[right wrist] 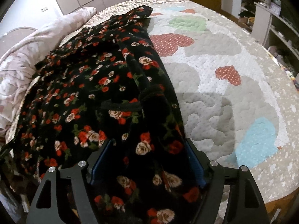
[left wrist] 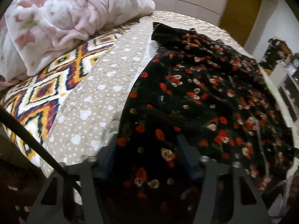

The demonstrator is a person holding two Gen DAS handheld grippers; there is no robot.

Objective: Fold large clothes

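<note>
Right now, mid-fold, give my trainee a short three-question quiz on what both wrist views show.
1. True or false: the floral garment lies spread on the quilt.
2. What lies between the fingers of the right tongs? A) a pink blanket B) floral garment fabric C) nothing
3. In the left wrist view, what sits at the far left of the bed, beyond the zigzag cover?

Key:
1. True.
2. B. Fabric fills the gap, though the fingers stand wide.
3. A bundled pink blanket. The left tongs also have garment fabric between their fingers, too blurred to judge the grip.
</note>
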